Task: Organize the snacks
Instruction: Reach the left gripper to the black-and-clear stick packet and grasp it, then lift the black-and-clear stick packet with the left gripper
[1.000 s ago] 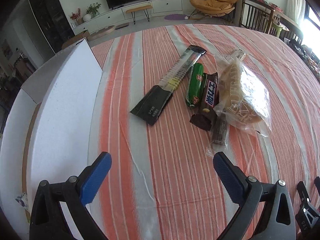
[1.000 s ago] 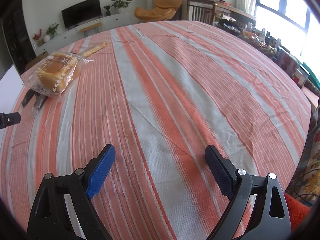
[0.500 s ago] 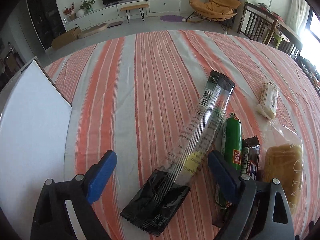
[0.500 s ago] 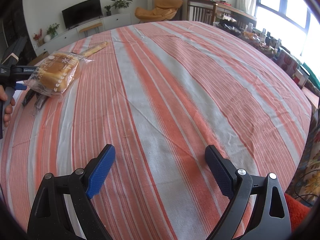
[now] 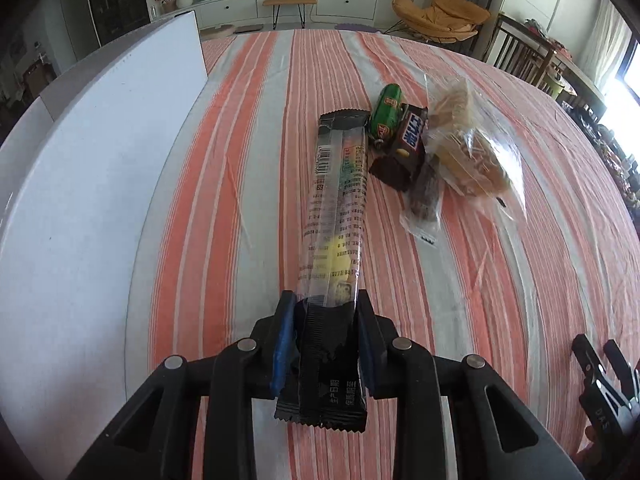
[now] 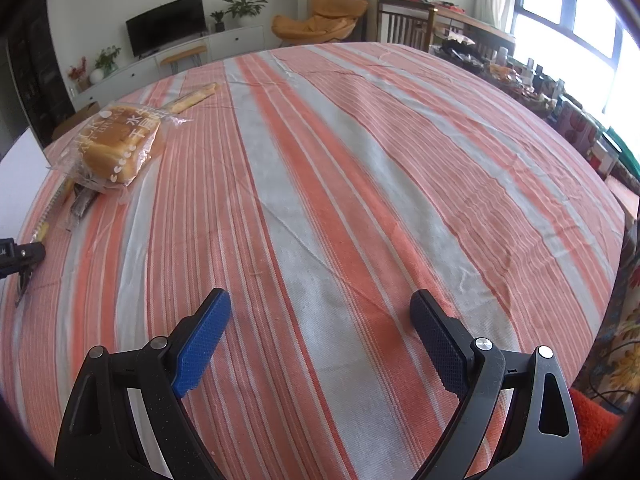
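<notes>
The left tongs (image 5: 325,312) are seen closing on the near black end of a long snack packet (image 5: 338,208) stretched across the striped desk (image 5: 248,128) toward the other snacks (image 5: 424,148), while the right tongs (image 6: 320,312) are held apart, empty.

Bright daylight enters from the windows (image 6: 576,20) at right (blown out white there). Both views bow strongly, with dark corners. The bread bag (image 5: 472,148) is smeared by motion blur; shadows on the cloth (image 6: 360,200) are faint.
</notes>
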`<state>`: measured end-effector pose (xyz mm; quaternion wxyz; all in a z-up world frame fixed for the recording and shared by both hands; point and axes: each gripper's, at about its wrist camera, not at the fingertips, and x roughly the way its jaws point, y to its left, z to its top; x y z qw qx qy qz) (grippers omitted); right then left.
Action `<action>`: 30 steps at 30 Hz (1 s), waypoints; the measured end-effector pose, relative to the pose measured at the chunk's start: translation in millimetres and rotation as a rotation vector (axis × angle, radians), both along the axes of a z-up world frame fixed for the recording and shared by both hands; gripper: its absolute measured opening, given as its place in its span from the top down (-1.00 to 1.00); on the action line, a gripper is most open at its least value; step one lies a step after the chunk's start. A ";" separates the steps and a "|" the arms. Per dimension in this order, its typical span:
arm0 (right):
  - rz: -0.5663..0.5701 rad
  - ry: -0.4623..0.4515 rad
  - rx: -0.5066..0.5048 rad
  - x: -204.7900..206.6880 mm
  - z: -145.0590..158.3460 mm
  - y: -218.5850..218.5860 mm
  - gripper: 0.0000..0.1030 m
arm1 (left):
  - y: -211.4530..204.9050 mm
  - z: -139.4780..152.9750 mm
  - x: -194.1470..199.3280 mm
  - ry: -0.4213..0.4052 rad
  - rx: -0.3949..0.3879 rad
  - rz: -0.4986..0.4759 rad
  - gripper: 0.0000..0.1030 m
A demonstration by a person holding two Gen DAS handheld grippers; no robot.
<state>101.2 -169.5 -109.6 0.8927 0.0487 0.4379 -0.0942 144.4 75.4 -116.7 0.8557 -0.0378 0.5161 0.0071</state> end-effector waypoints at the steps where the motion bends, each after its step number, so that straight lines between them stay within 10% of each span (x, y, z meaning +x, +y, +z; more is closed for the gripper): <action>1: 0.001 0.000 0.000 0.0 0.1 0.5 -0.82 | -7.1 0.1 -16.9 -0.010 0.014 -0.018 0.24; 4: 0.000 0.000 0.000 0.1 0.1 0.6 -0.82 | -17.8 -2.2 -41.2 -0.032 -0.036 -0.102 -0.58; 6: 0.000 -0.001 0.000 0.1 0.1 0.5 -0.82 | -25.3 -2.6 -42.2 -0.064 0.012 -0.132 -0.76; 30: 0.022 0.005 0.013 0.7 -0.1 -1.2 -0.85 | -8.0 -19.7 4.4 -0.129 0.055 -0.040 -1.00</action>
